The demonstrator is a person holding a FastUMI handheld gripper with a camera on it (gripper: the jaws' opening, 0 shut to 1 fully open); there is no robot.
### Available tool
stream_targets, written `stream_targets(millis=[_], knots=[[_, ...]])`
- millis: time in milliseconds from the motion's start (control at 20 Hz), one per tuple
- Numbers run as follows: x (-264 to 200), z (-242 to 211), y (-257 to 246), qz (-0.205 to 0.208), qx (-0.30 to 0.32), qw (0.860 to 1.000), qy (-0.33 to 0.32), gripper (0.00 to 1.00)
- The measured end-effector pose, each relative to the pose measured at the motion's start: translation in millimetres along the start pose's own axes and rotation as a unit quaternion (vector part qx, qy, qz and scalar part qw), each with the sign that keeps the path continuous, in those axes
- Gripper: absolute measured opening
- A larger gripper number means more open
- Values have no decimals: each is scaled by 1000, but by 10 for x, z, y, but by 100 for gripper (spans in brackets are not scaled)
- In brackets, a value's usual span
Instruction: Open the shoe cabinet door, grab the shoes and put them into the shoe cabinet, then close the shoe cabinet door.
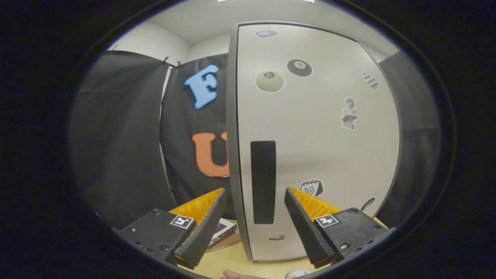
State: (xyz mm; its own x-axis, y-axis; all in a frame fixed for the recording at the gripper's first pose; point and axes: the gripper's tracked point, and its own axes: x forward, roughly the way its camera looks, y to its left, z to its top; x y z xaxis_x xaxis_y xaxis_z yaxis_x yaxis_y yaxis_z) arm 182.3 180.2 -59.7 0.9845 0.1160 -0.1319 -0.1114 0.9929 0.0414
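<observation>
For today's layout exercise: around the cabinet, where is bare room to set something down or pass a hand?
Bare tabletop lies between the open jaws of the gripper, before the cabinet door. Left of the door it is crowded: a flat box lies there. The door edge stands between the jaws.

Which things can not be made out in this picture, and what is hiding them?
- Inside of the tall pale grey shoe cabinet: hidden in the gripper view by its door, which faces the camera.
- Shoes: cannot tell where they are.
- Small stickers on the door: too small to read.
- Dark flat item beside the cabinet base: partly covered by a finger of the open gripper.
</observation>
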Motion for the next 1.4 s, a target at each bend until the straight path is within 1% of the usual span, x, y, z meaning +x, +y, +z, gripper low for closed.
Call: stream_targets(millis=[50, 150, 200, 250, 300, 350, 400, 450, 500, 550, 600, 700, 850, 1000, 1200, 1400], knots=[[36, 40, -6, -5, -2, 1000, -7, 99], [98, 74, -63, -20, -5, 1000, -17, 95], [128, 59, -71, -22, 0, 1000, -13, 90], [151, 50, -71, -19, 5, 1000, -8, 88], [167, 43, -101, -22, 10, 1000, -4, 80], [195, 43, -150, -26, 13, 1000, -3, 74], [224, 58, -178, -23, 14, 1000, -6, 64], [244, 51, -195, -18, 18, 1000, -4, 60], [229, 37, -181, -4, 24, 1000, 3, 58], [226, 57, -154, 8, 29, 1000, 2, 52], [244, 38, -142, 18, 19, 1000, 6, 47], [215, 46, -152, 13, 19, 1000, -1, 35], [142, 33, -164, -12, 4, 1000, -8, 31], [-7, 33, -165, -18, 7, 1000, -6, 30], [-292, 33, -166, -4, -6, 1000, -13, 30], [-569, 28, -231, 28, 1, 1000, -3, 29]])
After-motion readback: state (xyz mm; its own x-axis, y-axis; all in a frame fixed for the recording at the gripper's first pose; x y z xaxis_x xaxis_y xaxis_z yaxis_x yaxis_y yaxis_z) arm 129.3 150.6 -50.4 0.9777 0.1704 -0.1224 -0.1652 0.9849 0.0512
